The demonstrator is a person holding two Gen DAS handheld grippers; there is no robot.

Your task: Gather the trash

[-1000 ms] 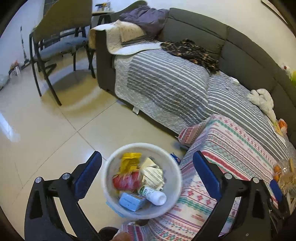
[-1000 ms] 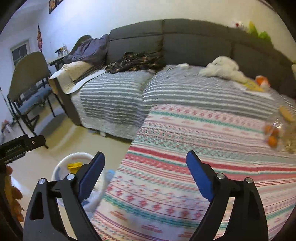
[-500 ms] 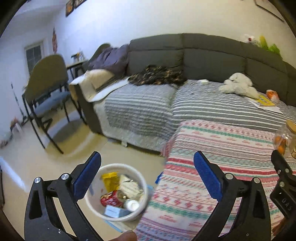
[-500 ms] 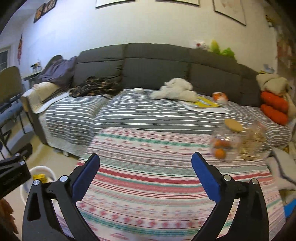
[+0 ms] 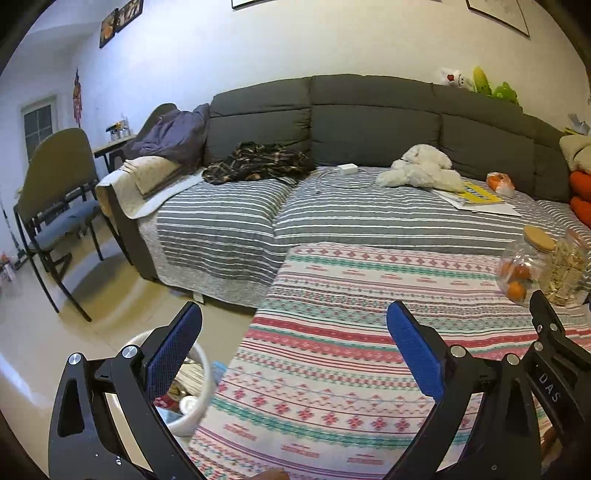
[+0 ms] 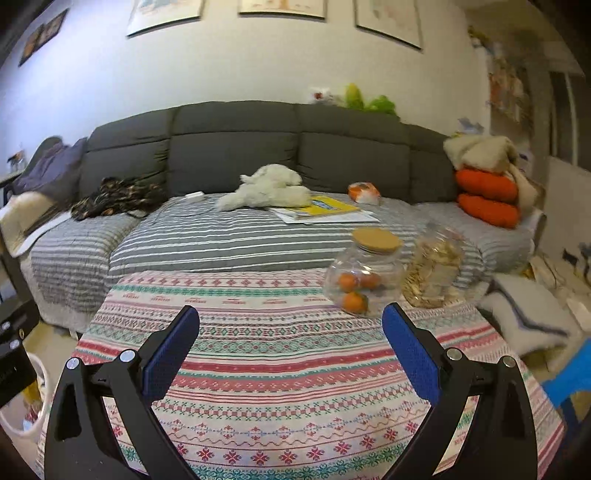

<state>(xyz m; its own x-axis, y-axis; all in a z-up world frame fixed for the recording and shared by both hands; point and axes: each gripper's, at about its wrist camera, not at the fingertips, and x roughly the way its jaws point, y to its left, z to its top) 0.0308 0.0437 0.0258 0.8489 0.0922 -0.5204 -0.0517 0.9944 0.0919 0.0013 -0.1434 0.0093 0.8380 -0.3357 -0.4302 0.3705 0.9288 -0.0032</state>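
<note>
My left gripper jaws spread wide, empty, over left edge of patterned tablecloth. White trash bin on floor just beside that edge, wrappers inside. My right gripper also spread, empty, above cloth middle; bare cloth ahead. Orange jar and snack jar touching near far right corner. Sofa beyond.

A grey sofa with striped covers stands against a white wall hung with framed pictures. A patterned cloth covers the table in front. At the left, chairs stand on a glossy tile floor beside a window.
</note>
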